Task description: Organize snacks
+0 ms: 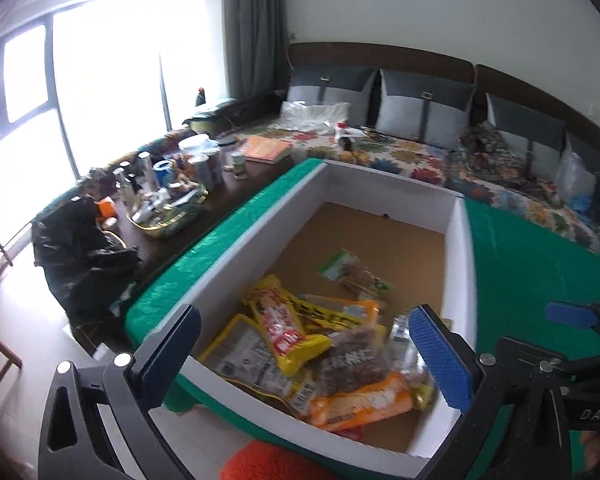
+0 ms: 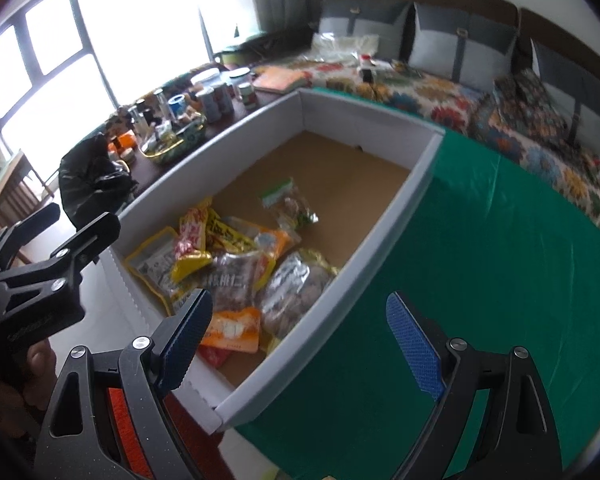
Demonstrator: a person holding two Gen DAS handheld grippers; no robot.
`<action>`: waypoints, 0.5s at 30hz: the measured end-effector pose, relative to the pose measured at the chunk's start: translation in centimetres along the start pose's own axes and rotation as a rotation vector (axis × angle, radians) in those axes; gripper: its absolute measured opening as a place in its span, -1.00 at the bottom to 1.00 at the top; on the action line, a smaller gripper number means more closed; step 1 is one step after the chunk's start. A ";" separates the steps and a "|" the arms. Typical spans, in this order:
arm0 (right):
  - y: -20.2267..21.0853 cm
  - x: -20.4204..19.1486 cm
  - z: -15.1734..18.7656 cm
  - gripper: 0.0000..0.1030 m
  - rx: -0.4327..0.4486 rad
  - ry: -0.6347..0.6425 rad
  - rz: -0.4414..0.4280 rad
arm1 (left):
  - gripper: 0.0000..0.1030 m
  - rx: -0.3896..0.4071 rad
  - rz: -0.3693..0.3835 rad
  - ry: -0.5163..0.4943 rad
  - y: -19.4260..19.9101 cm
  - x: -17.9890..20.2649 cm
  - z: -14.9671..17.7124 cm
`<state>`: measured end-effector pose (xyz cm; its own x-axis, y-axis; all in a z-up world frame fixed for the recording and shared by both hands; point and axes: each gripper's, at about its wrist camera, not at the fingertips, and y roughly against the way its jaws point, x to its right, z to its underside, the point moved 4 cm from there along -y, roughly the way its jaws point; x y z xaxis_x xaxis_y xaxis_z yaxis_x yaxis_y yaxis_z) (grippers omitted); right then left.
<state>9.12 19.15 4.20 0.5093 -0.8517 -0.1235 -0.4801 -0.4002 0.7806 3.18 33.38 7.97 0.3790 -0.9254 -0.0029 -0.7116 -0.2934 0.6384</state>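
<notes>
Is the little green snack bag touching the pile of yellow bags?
Apart. The right wrist view shows bare brown box floor between the green snack bag and the yellow bags.

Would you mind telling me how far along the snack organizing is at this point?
Done: the snack packets lie piled at the near end of the cardboard box, with a green packet apart. In hand: nothing; the left gripper and right gripper are open. Left: no packets show on the green cloth; perhaps only tidying the pile.
</notes>
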 end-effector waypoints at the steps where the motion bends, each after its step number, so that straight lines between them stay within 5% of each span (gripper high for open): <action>1: 0.1 0.0 0.1 0.77 -0.003 -0.004 0.001 | 0.99 -0.005 -0.008 0.002 0.1 0.1 0.0; 7: 1.2 -0.5 0.2 0.77 -0.005 -0.005 0.015 | 0.99 -0.024 -0.082 -0.068 0.5 0.8 0.0; 15: 2.1 -1.5 0.1 0.77 0.018 0.001 0.022 | 0.99 -0.075 -0.041 -0.036 0.5 0.4 0.1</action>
<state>7.30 19.56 5.98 0.4993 -0.8599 -0.1061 -0.5035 -0.3876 0.7722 2.91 32.84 8.15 0.3839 -0.9216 -0.0572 -0.6493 -0.3135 0.6929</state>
